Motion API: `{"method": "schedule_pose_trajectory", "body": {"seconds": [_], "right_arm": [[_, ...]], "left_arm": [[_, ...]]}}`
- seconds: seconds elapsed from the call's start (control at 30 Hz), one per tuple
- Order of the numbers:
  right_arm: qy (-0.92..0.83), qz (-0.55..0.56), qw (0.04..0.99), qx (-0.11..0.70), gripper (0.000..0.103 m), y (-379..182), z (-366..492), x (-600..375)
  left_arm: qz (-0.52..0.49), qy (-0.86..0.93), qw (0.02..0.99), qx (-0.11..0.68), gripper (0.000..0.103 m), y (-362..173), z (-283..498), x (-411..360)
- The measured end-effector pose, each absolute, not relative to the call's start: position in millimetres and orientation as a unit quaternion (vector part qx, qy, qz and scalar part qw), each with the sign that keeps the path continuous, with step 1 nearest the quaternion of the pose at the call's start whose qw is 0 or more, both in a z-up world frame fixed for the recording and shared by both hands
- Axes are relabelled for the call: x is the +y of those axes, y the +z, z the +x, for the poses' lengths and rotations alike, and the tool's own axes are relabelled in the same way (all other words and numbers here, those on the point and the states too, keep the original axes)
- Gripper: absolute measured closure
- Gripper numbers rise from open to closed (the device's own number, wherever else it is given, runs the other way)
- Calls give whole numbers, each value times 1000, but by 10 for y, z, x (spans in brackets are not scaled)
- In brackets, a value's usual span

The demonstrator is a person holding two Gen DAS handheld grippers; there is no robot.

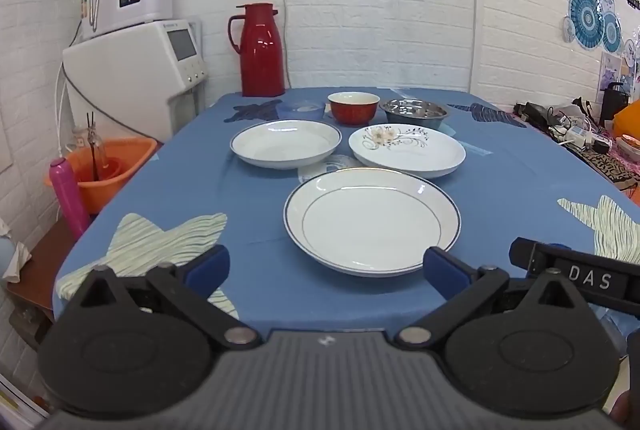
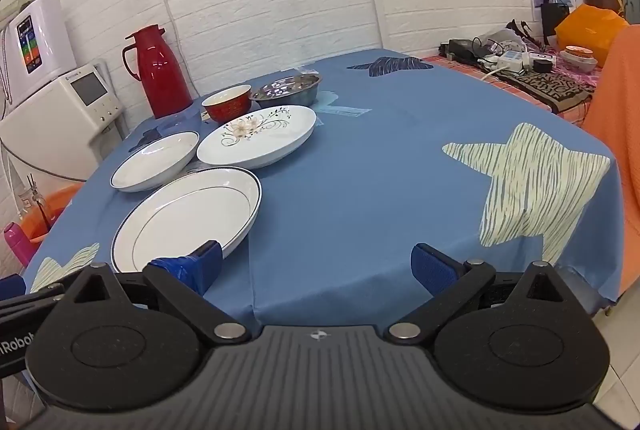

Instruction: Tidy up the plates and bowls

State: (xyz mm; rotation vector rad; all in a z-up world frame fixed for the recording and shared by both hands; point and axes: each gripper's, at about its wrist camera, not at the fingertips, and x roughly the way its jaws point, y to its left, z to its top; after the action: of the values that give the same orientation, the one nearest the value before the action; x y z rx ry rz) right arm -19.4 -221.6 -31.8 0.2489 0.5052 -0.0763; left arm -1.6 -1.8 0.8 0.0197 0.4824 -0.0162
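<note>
- Nearest the left wrist camera, the left gripper (image 1: 326,268) hovers level above the near edge of the blue tablecloth with pale star shapes (image 1: 256,198), its blue-padded fingers (image 1: 208,266) spread wide and holding nothing.
- Just ahead of it lies a large white round plate with a dark blue rim line (image 1: 372,220), between the two fingertips as the camera sees it, but not touched.
- Beyond it sit a smaller white blue-rimmed plate (image 1: 286,142) on the left and a white plate with a floral scroll pattern (image 1: 407,149) on the right.
- Behind these stand a red bowl with a pale inside (image 1: 353,107), a shiny steel bowl (image 1: 414,112) and a small clear blue bowl (image 1: 302,109).
- Right gripper (image 2: 316,266) is likewise spread and empty, pointing over bare cloth; its left pad overlaps the large plate's near rim in its own view, and contact cannot be told.
- A red thermos jug (image 1: 259,50) stands at the table's far edge.
</note>
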Motion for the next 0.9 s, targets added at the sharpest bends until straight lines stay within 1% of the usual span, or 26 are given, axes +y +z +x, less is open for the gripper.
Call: {"method": "schedule_pose_trajectory", "body": {"seconds": [0.9], "right_arm": [[-33,128,956,260,14,-333,-171,-2219]], "left_arm": [[7,-14,969,248,0,-39,-21,-34]]}}
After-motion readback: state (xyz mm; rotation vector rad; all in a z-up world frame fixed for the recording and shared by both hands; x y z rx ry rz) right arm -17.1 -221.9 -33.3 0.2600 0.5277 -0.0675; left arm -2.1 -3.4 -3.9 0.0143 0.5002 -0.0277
